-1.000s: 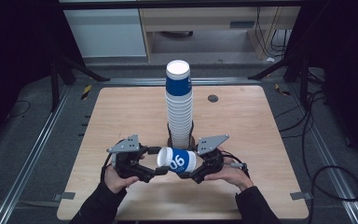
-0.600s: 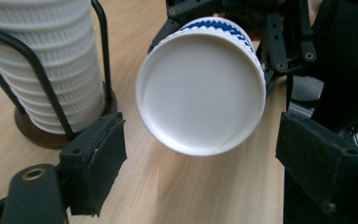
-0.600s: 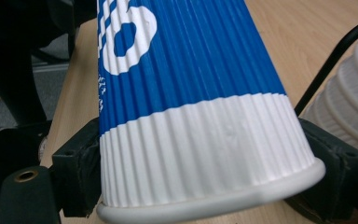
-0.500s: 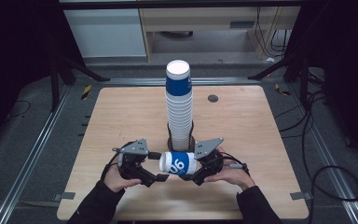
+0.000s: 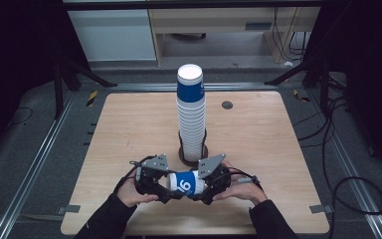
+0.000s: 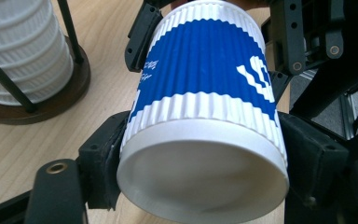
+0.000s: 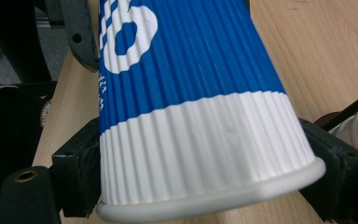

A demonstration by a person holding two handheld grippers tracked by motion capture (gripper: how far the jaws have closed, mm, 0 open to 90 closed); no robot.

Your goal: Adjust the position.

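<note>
A blue and white ribbed paper cup (image 5: 185, 183) lies on its side just above the table's near middle, held between both grippers. My left gripper (image 5: 161, 184) is shut on its base end; in the left gripper view the jaws press both sides of the cup (image 6: 205, 93). My right gripper (image 5: 207, 186) is shut on the mouth end, and in the right gripper view the cup's (image 7: 191, 130) rolled rim sits between the jaws. A tall stack of matching cups (image 5: 191, 114) stands upright in a dark round holder (image 5: 183, 158) just behind the grippers.
The wooden table (image 5: 278, 149) has a small black round grommet (image 5: 227, 104) at the back right. Thin black rods of the holder (image 6: 0, 79) rise around the stack. Metal rails and cables lie on the floor on both sides.
Both grippers and the cup have drifted toward the near edge. The left gripper has moved right, closer in along the cup.
</note>
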